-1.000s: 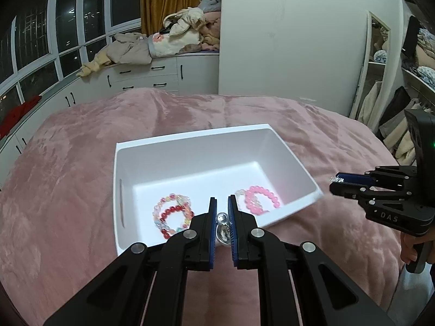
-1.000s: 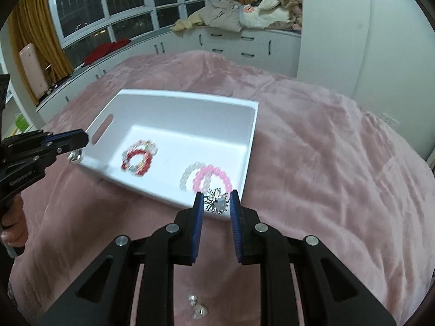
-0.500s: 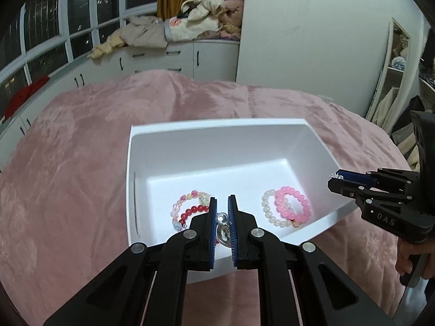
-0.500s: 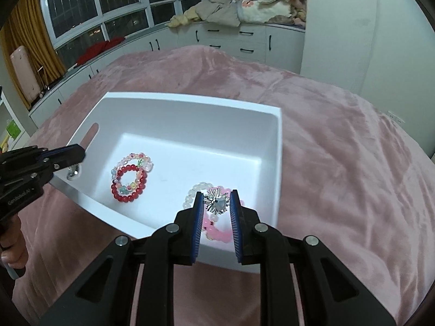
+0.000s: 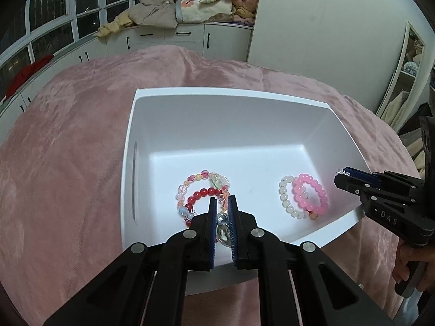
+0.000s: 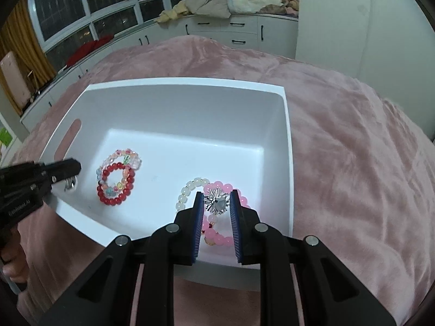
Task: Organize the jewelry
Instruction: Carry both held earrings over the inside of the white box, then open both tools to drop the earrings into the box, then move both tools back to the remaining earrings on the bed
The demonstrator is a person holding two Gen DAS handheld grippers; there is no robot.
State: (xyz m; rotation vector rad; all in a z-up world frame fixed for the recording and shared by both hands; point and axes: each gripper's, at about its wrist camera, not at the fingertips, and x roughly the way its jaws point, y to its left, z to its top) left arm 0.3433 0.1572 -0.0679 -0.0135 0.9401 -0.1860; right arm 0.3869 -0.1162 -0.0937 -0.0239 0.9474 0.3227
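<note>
Left claw [image 5: 222, 212] nearly closed, pads pinching small silver piece [image 5: 221, 226]; right claw [image 6: 216, 203] gripping spiky silver ornament [image 6: 216, 200] between pads; both claws pointing forward and downward, side by side.

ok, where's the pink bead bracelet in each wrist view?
Left wrist: pink bead bracelet lies on the bin floor, right of centre, overlapping a white bead bracelet.
Right wrist: bottom centre, mostly behind the right gripper and its silver brooch.
Shared landmark: the white bin.
</note>
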